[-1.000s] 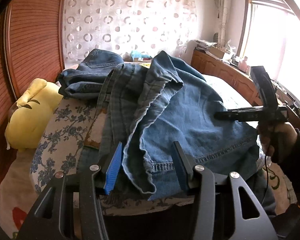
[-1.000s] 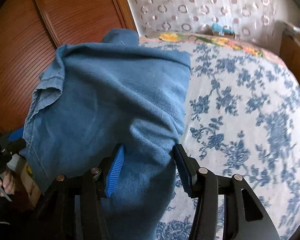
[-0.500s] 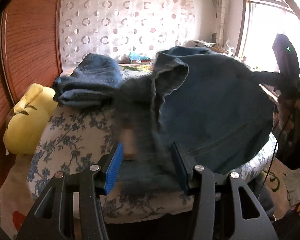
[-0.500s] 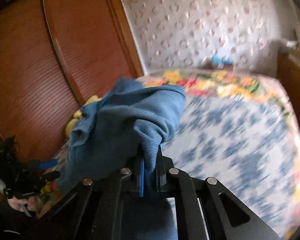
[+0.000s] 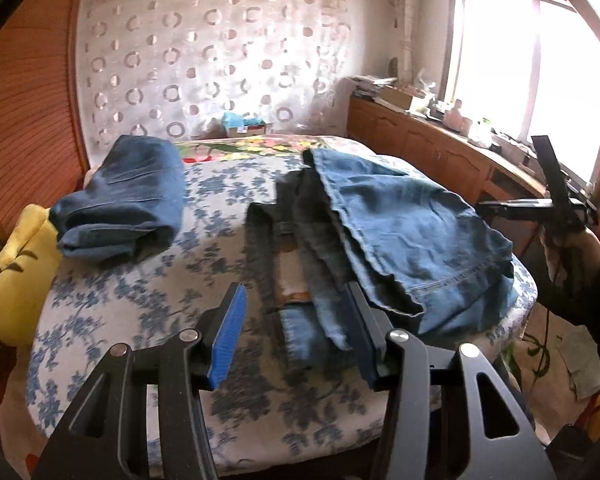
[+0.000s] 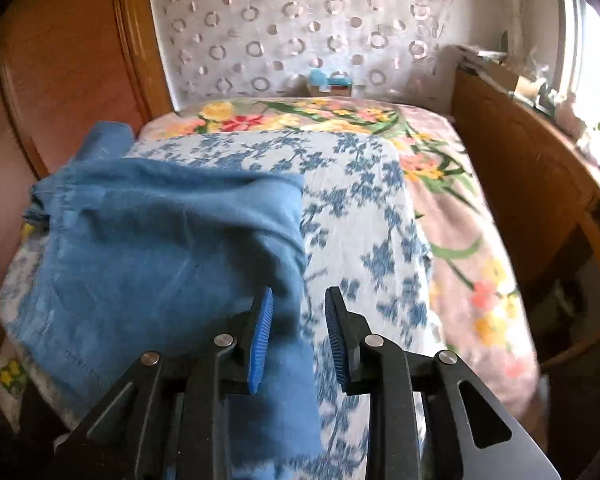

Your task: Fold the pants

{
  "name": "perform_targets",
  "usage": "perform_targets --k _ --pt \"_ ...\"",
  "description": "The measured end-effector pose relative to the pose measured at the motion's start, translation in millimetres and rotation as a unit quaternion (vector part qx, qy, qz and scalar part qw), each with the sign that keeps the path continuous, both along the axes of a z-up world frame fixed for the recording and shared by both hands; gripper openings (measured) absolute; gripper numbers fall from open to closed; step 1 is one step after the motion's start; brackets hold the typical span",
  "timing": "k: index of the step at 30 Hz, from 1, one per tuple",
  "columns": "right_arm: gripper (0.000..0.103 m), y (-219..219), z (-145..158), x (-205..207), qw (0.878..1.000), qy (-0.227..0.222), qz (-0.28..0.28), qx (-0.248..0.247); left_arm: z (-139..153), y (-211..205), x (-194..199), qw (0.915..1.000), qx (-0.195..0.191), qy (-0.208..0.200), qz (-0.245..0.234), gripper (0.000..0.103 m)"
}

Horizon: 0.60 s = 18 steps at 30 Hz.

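Blue denim pants [image 5: 400,236] lie in a loose heap on the floral-covered bed [image 5: 140,300], just ahead of the left gripper [image 5: 296,336], whose jaws gape empty with the fabric's near edge between them. The right gripper [image 6: 298,338] hovers released over the pants' right edge [image 6: 172,248], gripping nothing. A folded pair [image 5: 124,204] rests beside.

Bed [image 5: 148,300] under two denim pants [image 5: 404,232]

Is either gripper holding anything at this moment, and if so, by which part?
Nothing is held. The left gripper and right gripper both have jaws open, with the blue denim pants lying on the bed.
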State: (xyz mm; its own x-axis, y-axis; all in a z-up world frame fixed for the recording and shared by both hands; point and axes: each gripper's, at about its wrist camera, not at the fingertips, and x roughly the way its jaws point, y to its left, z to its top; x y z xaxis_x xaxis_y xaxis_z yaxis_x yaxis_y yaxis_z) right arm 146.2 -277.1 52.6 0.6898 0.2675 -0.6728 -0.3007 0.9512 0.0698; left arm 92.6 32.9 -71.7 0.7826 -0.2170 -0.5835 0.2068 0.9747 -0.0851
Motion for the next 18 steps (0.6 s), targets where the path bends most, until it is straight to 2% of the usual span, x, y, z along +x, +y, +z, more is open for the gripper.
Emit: perform_targets --k 11,13,14,15,18 --pt "0.028 -30.2 -24.1 -64.9 0.999 0.001 0.028 0.043 -2.8 -48.9 15.8 0.9990 0.015 0.009 -0.042 0.051" --pt "0.028 -27.4 -16.5 -71.6 0.999 -0.001 0.029 0.044 -6.4 -55.8 19.9 0.9986 0.017 0.015 -0.047 0.051" --pt "0.023 -27.5 -18.1 -68.5 0.999 -0.003 0.031 0.042 -7.6 -57.9 20.9 0.9986 0.017 0.017 -0.048 0.051" --pt "0.010 -27.8 -15.8 -71.2 0.998 -0.004 0.035 0.044 -9.0 -60.1 22.0 0.9984 0.017 0.019 -0.049 0.051" --pt "0.004 -29.3 -11.4 -83.2 0.998 -0.018 0.050 0.046 -11.6 -61.9 23.1 0.9983 0.017 0.024 -0.050 0.051"
